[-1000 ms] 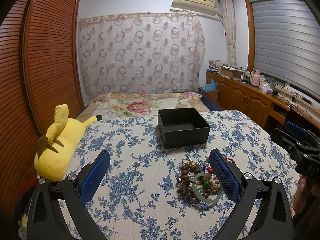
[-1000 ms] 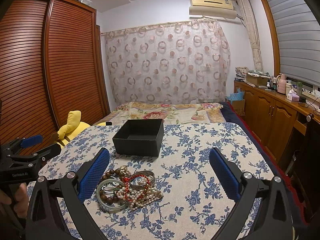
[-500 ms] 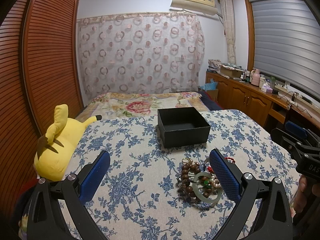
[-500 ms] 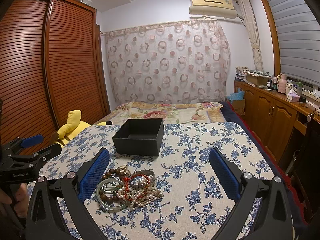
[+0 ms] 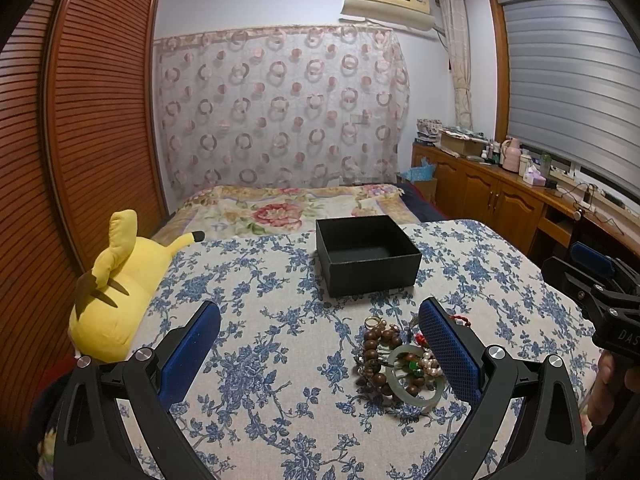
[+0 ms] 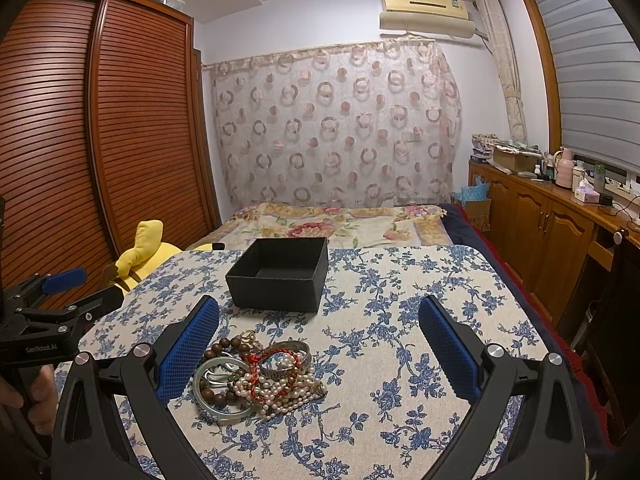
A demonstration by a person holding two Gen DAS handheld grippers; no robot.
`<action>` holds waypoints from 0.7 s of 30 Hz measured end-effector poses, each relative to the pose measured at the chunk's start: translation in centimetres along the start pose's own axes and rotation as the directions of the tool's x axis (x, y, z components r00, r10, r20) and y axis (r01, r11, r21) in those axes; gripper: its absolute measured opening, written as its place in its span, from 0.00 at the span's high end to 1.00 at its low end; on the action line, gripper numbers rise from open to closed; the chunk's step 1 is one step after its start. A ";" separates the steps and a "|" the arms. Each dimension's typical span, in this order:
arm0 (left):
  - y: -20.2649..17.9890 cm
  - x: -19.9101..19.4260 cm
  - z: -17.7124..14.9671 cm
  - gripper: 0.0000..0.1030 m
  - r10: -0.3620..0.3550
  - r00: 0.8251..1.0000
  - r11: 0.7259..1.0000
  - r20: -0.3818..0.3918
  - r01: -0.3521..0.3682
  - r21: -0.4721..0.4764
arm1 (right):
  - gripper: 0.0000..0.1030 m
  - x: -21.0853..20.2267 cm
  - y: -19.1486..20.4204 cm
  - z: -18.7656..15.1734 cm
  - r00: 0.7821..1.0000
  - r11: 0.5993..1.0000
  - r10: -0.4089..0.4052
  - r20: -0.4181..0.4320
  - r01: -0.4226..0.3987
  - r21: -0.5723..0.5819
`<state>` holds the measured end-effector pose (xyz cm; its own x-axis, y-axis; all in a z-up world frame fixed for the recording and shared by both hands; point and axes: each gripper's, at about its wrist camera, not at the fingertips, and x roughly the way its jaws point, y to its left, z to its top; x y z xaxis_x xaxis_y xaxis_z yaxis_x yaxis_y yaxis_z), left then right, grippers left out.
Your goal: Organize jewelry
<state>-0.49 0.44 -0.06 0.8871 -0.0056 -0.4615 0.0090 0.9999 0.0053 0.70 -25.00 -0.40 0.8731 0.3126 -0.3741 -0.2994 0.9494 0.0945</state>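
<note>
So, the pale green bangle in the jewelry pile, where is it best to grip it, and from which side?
Grip the green bangle at its near-left arc, coming from above with one finger inside the ring. It lies flat on the floral cloth, and that arc looks bare, while wooden beads and pearls overlap its far right part.

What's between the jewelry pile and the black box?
Nothing but bare flowered cloth lies between the jewelry pile and the black box; both wrist views show it.
</note>
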 end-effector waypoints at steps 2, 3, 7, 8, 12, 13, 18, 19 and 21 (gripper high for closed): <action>-0.1 0.2 0.0 0.07 0.000 1.000 1.000 0.000 0.000 -0.001 | 0.02 0.0 0.0 0.0 1.000 1.000 0.001 0.000 -0.001 0.000; -0.1 0.2 0.1 0.07 0.000 1.000 1.000 0.000 0.000 0.000 | 0.02 0.0 0.0 0.1 1.000 1.000 0.001 -0.002 -0.001 -0.001; -0.2 0.2 0.1 0.07 0.000 1.000 1.000 0.000 0.000 0.000 | 0.02 0.0 0.0 0.0 1.000 1.000 0.002 -0.002 -0.002 -0.001; -0.1 0.2 0.1 0.07 0.000 1.000 1.000 -0.001 0.000 0.000 | 0.02 0.0 0.0 0.0 1.000 1.000 0.001 -0.002 -0.001 -0.001; -0.1 0.1 0.0 0.07 0.000 1.000 1.000 -0.001 0.000 0.000 | 0.02 0.0 0.1 0.1 1.000 1.000 0.000 -0.002 0.000 0.000; -0.1 0.2 0.1 0.07 0.000 1.000 1.000 -0.001 0.000 0.000 | 0.02 0.0 0.1 0.0 1.000 1.000 0.000 -0.003 0.000 0.000; -0.1 0.4 0.0 0.07 -0.002 1.000 1.000 -0.008 0.002 -0.001 | 0.02 0.2 -0.1 -0.3 1.000 1.000 0.005 -0.011 -0.005 -0.004; -0.1 0.5 0.0 0.07 -0.003 1.000 1.000 -0.011 0.003 -0.001 | 0.02 0.3 0.6 -0.5 1.000 1.000 0.009 -0.013 -0.009 -0.005; 0.0 1.0 -0.2 0.07 -0.006 1.000 1.000 -0.021 0.006 0.001 | 0.02 0.6 0.6 -0.8 1.000 1.000 0.011 -0.020 -0.012 -0.012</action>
<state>0.26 0.44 -0.73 0.8770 -0.0111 -0.4805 0.0145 0.9999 0.0034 0.74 -24.25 -1.26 0.8617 0.3227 -0.3915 -0.3140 0.9453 0.0882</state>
